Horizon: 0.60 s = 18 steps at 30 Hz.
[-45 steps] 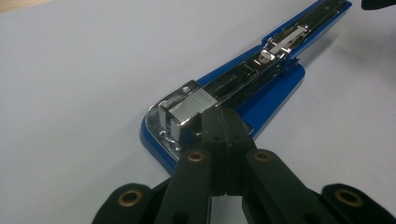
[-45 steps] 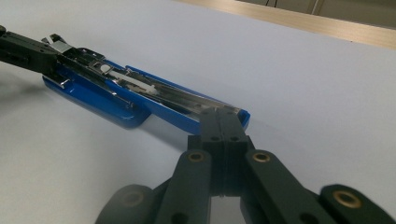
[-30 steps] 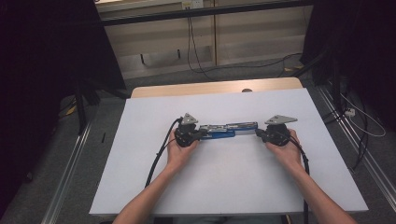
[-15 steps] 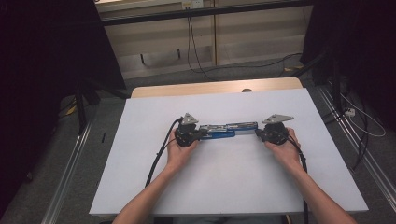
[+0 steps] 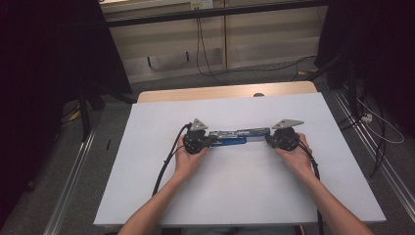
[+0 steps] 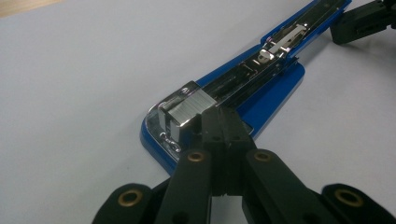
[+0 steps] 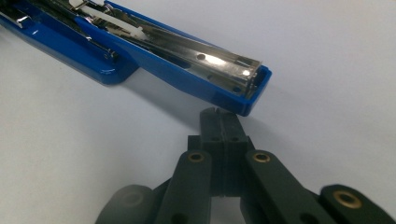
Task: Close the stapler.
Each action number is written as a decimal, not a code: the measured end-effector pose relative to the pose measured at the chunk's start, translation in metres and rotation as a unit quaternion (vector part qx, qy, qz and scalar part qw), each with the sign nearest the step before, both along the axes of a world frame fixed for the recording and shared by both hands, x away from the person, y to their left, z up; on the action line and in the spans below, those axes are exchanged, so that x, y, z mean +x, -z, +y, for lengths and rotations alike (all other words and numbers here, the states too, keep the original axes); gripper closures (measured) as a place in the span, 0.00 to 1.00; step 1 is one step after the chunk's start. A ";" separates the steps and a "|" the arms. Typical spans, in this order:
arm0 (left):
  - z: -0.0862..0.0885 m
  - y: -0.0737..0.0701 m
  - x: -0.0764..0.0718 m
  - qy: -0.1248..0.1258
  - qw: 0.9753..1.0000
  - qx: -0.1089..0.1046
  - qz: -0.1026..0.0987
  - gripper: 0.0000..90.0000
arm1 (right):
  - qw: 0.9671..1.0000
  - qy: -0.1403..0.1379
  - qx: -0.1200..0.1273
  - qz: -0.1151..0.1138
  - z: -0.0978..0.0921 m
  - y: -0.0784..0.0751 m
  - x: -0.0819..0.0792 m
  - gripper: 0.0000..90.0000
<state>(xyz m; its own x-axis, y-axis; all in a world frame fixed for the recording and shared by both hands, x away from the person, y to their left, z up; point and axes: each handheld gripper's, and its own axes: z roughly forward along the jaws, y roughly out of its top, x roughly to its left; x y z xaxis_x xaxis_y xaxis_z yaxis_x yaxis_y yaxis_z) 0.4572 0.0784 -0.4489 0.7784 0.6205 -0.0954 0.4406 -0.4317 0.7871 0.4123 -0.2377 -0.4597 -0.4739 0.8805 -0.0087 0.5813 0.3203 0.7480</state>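
Blue stapler [image 5: 234,136] lies opened out flat mid-surface [image 5: 147,161], long axis running left-right, between the two grippers. Chrome staple channel faces up; the base end sits on the left, the blue top-arm end points right.

Left gripper [image 6: 223,122]: jaws closed together, nothing between them, tips pressing against or just touching the chrome block at the stapler's left end. In the high view this gripper [image 5: 211,141] sits right at that end, hand behind it.

Right gripper [image 7: 219,116]: jaws also closed, holding nothing, tips just short of the blue lip at the far right end. Cannot tell if there is contact; looks like a thin gap. High view shows it [image 5: 269,139] at the right tip of the stapler.

Step in hand, as a judgement: closing the stapler or squaring it up by pushing from both ends. Left side acts as the stop, right side does the work.

To do it well: keep the left tips low on the base so it cannot slide or tip. Bring the right tips under or against the blue lip squarely, on the centre line, not off to one corner, or the arm will swing sideways. Push slow and even. Watch for the stapler skating on the smooth white surface; the closed tips give little contact area, so they could slip off the chrome.
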 end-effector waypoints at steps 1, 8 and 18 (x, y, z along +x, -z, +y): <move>0.000 0.000 0.000 0.000 1.000 0.001 -0.001 1.00 | 1.000 -0.001 -0.003 0.001 0.001 0.000 0.001 1.00; 0.000 0.000 0.000 0.001 1.000 0.001 -0.001 1.00 | 1.000 0.002 -0.001 0.001 0.001 0.000 0.001 1.00; 0.000 0.000 0.000 0.000 1.000 0.001 0.000 1.00 | 1.000 0.003 -0.002 -0.004 0.001 0.000 0.001 1.00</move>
